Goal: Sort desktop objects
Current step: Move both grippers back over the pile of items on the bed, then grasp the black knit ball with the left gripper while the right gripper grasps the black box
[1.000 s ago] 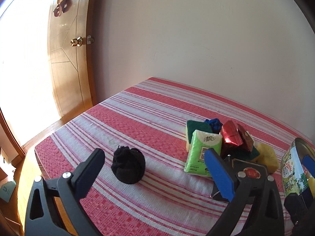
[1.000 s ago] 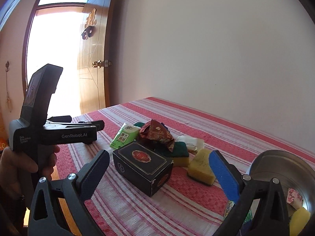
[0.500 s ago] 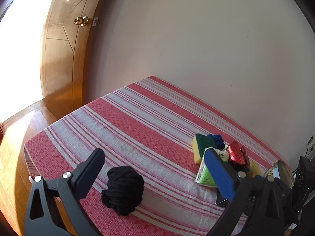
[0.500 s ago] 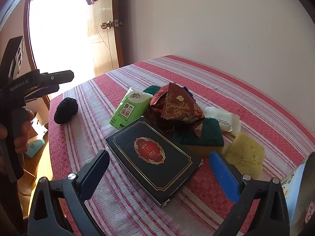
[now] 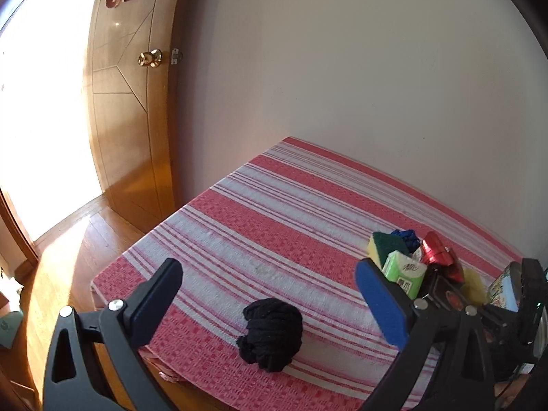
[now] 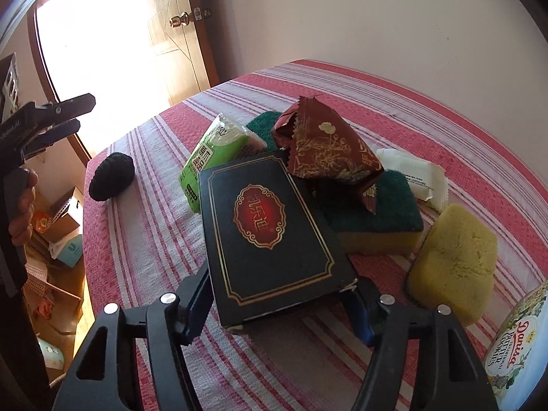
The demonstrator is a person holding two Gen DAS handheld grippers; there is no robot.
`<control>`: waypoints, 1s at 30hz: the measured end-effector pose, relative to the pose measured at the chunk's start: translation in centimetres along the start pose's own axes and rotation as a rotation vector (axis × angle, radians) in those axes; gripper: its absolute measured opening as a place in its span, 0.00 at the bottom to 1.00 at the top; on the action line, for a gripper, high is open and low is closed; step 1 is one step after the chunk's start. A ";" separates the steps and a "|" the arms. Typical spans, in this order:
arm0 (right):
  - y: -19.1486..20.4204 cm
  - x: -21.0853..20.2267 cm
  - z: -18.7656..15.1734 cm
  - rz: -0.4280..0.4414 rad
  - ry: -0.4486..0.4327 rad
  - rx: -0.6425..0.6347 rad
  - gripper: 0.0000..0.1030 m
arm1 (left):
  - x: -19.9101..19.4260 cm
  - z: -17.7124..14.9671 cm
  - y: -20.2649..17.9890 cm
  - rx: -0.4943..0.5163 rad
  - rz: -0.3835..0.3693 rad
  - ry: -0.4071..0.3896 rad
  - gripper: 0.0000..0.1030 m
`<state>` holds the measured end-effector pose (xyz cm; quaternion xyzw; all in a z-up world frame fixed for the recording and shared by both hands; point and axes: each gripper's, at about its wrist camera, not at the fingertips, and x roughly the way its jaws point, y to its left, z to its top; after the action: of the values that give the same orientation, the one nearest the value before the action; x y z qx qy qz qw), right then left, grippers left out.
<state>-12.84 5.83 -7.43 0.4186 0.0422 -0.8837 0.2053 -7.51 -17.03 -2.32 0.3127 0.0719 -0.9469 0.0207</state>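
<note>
A black box with a red and gold emblem (image 6: 270,226) lies on the red striped tablecloth (image 6: 144,239). My right gripper (image 6: 279,304) has its near end between the jaws, which are closing, and both pads touch its sides. Behind the box are a green tissue pack (image 6: 212,150), a dark red snack packet (image 6: 325,147), a green-topped sponge (image 6: 373,219), a white sachet (image 6: 414,174) and a yellow sponge (image 6: 455,260). A black knitted ball (image 5: 270,332) sits near the table's left edge. My left gripper (image 5: 268,266) hovers open above it with nothing between its fingers.
A cookie tin (image 6: 513,349) stands at the right edge of the table. A wooden door (image 5: 130,109) and bright doorway lie beyond the table's left side. Boxes and clutter (image 6: 58,233) sit on the floor below. The wall runs along the table's far side.
My right gripper dropped and tilted down onto the black box, and its jaws narrowed from wide open to touching the box's sides. My left gripper shifted, so the black ball now sits centred below it.
</note>
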 end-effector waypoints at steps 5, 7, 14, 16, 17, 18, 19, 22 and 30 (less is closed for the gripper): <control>-0.6 -1.7 -0.3 0.024 -0.060 0.055 0.59 | 0.6 -2.6 -1.2 0.098 0.111 0.050 0.99; -0.6 -2.5 -0.5 0.039 -0.086 0.067 0.58 | 1.5 -3.2 -1.2 0.089 0.095 0.093 0.99; -0.4 -5.1 -1.3 0.050 -0.185 0.124 0.58 | 4.6 -4.7 -1.3 0.044 0.082 0.218 0.57; -0.5 -5.8 -1.6 0.051 -0.212 0.129 0.57 | 4.9 -5.1 -1.4 0.049 0.094 0.211 0.47; -0.3 -6.0 -1.6 0.046 -0.224 0.125 0.57 | 4.9 -5.3 -1.5 0.059 0.103 0.210 0.47; -0.1 -6.0 -1.4 0.037 -0.229 0.118 0.57 | 4.9 -5.4 -1.6 0.065 0.107 0.202 0.46; 0.2 -5.8 -1.3 0.028 -0.229 0.113 0.57 | 4.8 -5.4 -1.7 0.066 0.110 0.193 0.46; 0.1 -6.1 -1.4 0.040 -0.233 0.122 0.57 | 4.6 -5.6 -1.5 0.044 0.103 0.176 0.45; 0.1 -8.6 -2.2 0.139 -0.325 0.155 0.57 | 2.3 -5.1 -3.3 0.067 0.053 0.091 0.45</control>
<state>-6.37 9.08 -2.36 0.2871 -0.0887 -0.9239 0.2371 -6.64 -12.99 -7.29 0.3579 0.0329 -0.9326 0.0320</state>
